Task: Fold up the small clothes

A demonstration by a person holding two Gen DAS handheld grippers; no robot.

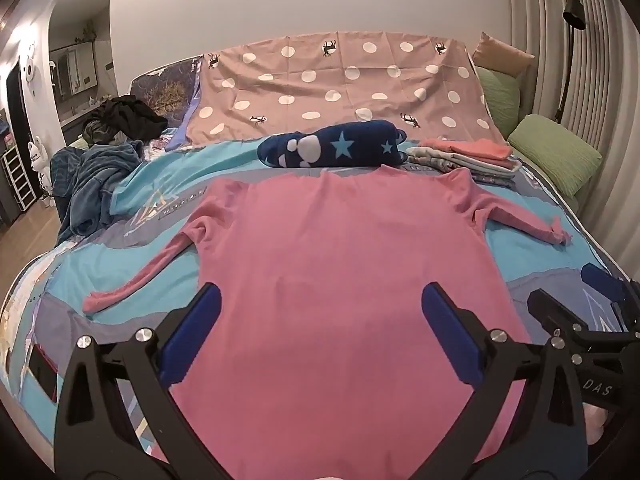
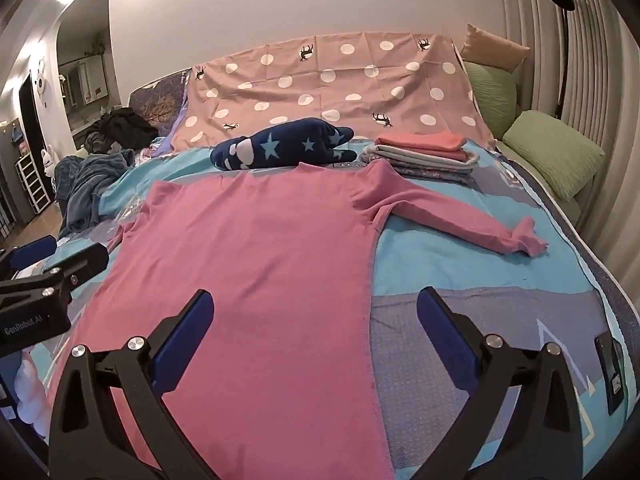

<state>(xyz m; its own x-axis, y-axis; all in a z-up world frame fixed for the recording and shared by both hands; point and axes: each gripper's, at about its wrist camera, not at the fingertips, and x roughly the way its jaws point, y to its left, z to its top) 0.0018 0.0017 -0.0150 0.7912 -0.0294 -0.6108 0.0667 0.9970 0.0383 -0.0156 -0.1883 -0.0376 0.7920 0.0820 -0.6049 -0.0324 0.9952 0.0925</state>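
Hovering above the near hem of the garment, the left tool (image 1: 320,312) is seen with its blue pads spread wide and nothing between them; the pink cloth fills the gap only as background, lower centre of the left wrist view. The right tool (image 2: 314,320) is likewise spread and empty, its left finger over pink cloth and its right finger over bare bedding, lower centre of the right wrist view. No fabric is pinched by either tool.

The pink long-sleeved top (image 1: 340,248) is laid flat on the bed (image 2: 500,272), body smoothed out, neckline toward the upper centre of the frame. Both sleeves are still extended: one sleeve (image 1: 152,276) trails toward the lower left of the left wrist view, the other sleeve (image 2: 460,220) runs toward the right of the right wrist view with its cuff crumpled. No fold is yet visible in this item.

Beyond the neckline, a dark blue starred item (image 1: 336,146) lies bunched and unfolded. To its right, in the upper right of the frame, a stack of folded clothes (image 2: 424,152) is set down, topped by a coral piece.

Progress is judged as partial: several pieces are finished and stacked, the pink top is spread and ready for its first fold, and the starred item appears to remain. A blue heap (image 1: 92,184) at the left edge may or may not belong to the task.
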